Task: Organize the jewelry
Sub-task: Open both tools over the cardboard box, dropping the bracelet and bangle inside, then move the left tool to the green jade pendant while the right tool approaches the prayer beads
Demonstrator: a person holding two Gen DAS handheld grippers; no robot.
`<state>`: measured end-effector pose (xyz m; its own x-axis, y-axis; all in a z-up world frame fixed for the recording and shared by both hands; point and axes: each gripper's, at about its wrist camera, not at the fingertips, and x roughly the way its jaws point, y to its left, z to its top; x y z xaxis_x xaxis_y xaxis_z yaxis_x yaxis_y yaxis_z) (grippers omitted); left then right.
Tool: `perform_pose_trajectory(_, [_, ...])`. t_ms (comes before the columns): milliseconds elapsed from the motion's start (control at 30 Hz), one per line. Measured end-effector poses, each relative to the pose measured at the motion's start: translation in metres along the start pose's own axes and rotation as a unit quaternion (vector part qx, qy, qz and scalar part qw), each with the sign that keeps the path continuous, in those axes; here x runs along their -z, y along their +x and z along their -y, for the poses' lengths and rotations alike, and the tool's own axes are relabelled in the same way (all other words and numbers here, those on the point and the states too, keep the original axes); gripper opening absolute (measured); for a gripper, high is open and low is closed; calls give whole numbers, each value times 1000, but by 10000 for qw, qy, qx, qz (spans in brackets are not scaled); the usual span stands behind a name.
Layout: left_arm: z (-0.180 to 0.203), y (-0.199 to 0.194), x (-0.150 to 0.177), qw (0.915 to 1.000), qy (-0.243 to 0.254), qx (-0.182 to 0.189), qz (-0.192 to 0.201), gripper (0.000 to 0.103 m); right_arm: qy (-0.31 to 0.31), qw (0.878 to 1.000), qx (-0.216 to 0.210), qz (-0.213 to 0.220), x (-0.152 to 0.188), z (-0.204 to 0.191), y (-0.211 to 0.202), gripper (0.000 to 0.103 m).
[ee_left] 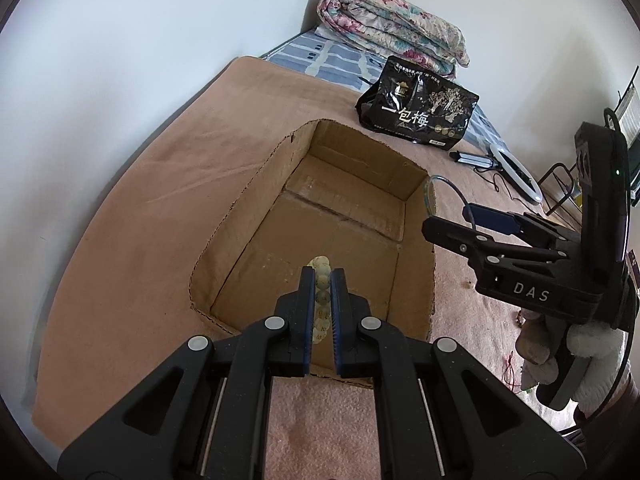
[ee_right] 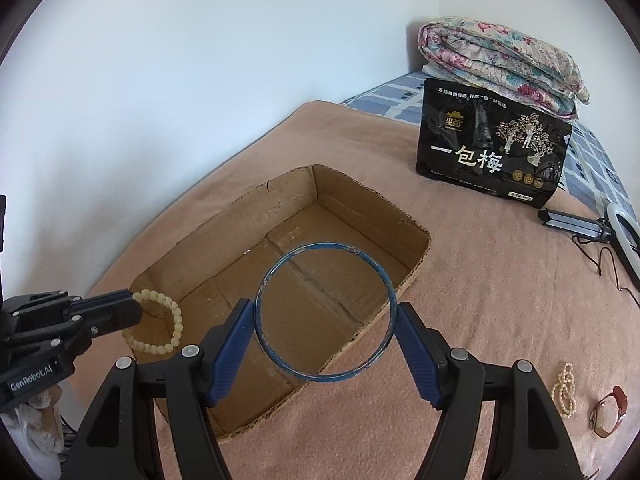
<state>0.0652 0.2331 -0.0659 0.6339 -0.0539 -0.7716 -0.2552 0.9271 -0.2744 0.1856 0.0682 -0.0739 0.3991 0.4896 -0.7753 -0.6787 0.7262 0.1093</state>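
So both claws have something in them right now. The left gripper [ee_left: 322, 280] is pinched almost fully together on a cream bead bracelet [ee_left: 322, 300], with the beads squeezed in a line between the blue pads. In the right wrist view the same bracelet [ee_right: 154, 322] hangs as a loose loop off the tip of the left gripper [ee_right: 134, 307], right over the near-left corner of the cardboard box [ee_right: 224, 236].

The right gripper [ee_right: 325, 318] has its jaws spread fairly wide, and they're clamped on the two sides of a thin blue bangle [ee_right: 326, 312]. The ring sits flat-on to the camera, held above the near part of the box, so the box floor shows straight through it. From the left wrist view the right gripper [ee_left: 430, 222] comes in from the right, at the box's [ee_left: 248, 200] right wall, with the bangle [ee_left: 430, 192] only partly in view near that rim.

The box itself is open on top with nothing lying on its floor that I can see. It sits on a pinkish-tan blanket [ee_right: 480, 300] on a bed.

Off to the right on the blanket there's a pearl strand [ee_right: 565, 390] and next to it a watch with a red strap [ee_right: 608, 416], both well apart from the box. Further back there's a black snack bag [ee_right: 494, 148] and a folded floral quilt [ee_right: 504, 60] behind it.
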Motion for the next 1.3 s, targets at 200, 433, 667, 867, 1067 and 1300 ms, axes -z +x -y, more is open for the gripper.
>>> perform_pose_trajectory(200, [-2, 9, 3, 9999, -31, -68, -79, 5, -15, 9999, -32, -139, -4, -4, 18, 73])
perform_pose_trajectory(433, [-3, 15, 0, 9998, -49, -173, -71, 5, -76, 9998, -4, -180, -8, -6, 25, 73])
perform_pose_trajectory(667, [-2, 14, 1, 9995, 46, -318, 29, 5, -53, 9998, -13, -190, -10, -4, 26, 73])
perform_pose_trajectory(867, [2, 12, 2, 9989, 149, -435, 101, 5, -71, 9998, -20, -204, -10, -4, 27, 73])
perform_pose_trajectory(1067, [6, 8, 0, 9989, 214, -377, 154, 5, -57, 9999, 18, -110, -11, -3, 23, 86])
perform_pose_trajectory(1300, [21, -1, 1, 9976, 442, -433, 326, 12, -12, 9999, 125, 28, -9, 4, 7, 88])
